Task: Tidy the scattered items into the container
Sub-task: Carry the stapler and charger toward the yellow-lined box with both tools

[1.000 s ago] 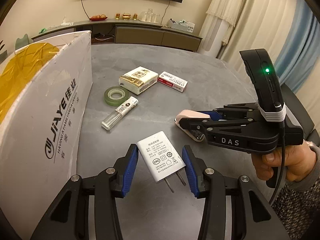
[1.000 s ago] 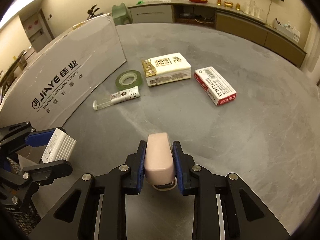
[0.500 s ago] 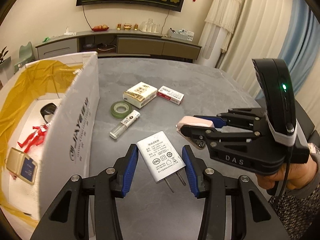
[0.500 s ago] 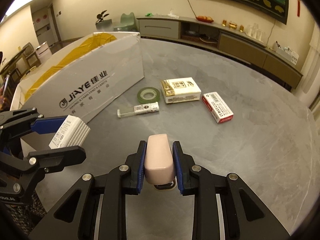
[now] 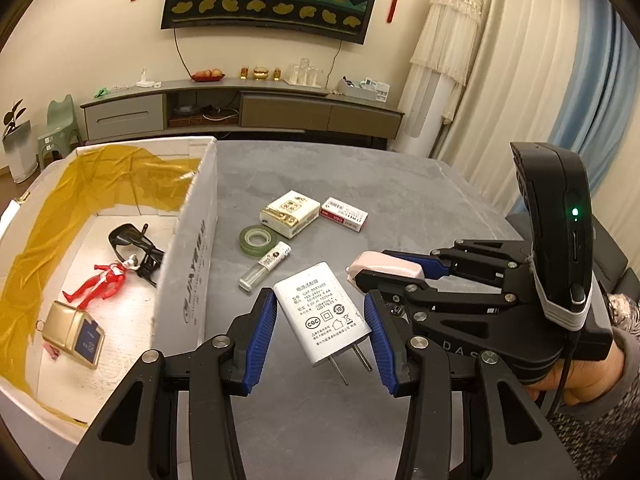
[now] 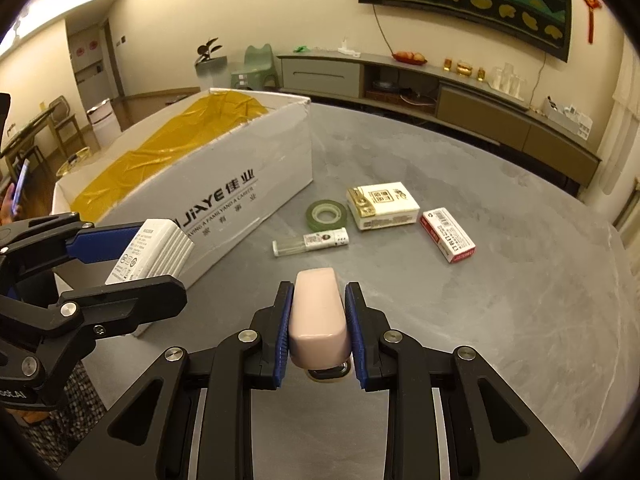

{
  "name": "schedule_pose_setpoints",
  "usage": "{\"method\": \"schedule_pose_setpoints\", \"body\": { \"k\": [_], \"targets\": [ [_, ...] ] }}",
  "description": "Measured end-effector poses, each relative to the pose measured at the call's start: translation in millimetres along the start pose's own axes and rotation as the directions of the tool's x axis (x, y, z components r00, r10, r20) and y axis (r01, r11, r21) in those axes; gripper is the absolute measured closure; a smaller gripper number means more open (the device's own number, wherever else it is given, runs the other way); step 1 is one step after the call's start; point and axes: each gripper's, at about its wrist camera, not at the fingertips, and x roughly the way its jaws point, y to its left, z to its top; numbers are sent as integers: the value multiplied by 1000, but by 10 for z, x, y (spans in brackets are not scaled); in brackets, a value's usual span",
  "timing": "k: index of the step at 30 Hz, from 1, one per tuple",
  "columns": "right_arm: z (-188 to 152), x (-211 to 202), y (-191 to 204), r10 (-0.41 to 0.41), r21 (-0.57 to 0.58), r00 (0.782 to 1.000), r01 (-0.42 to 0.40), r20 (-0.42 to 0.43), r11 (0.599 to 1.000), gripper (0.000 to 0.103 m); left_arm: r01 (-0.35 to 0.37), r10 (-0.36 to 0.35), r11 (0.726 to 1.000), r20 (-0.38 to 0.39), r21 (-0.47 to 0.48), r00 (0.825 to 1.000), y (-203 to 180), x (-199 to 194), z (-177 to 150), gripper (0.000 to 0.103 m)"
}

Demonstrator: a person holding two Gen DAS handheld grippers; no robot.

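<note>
My left gripper (image 5: 320, 326) is shut on a white charger plug (image 5: 322, 318), held in the air above the grey table, right of the white cardboard box (image 5: 192, 264). My right gripper (image 6: 317, 328) is shut on a pink stapler (image 6: 318, 316), also lifted. On the table lie a green tape roll (image 6: 327, 214), a small clear bottle (image 6: 310, 242), a white-and-gold box (image 6: 382, 205) and a red-and-white packet (image 6: 448, 234). Inside the cardboard box I see a red figure (image 5: 100, 280), sunglasses (image 5: 130, 240) and a gold case (image 5: 74, 334).
The cardboard box (image 6: 208, 192) stands at the table's left, lined with yellow tape. A person's hand (image 5: 576, 376) holds the right gripper. A low sideboard (image 5: 240, 112) runs along the far wall, beyond the table (image 6: 520, 300).
Both grippers have risen with their items, and the left view now looks down into the open box, where the figure, sunglasses and gold case show.
</note>
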Motion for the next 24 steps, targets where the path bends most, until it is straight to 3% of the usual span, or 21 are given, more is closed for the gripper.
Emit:
{"method": "schedule_pose_setpoints", "body": {
  "k": [13,24],
  "targets": [
    [115,-507,409,-22,22,990,19,136,1000,76,29,-20,997,107,-77,994,263,-436,130,56],
    [418,-677,705,-12,6,983,11,181,1000,76,54,-24,986,188,-159,982,576,-765,181,56]
  ]
}}
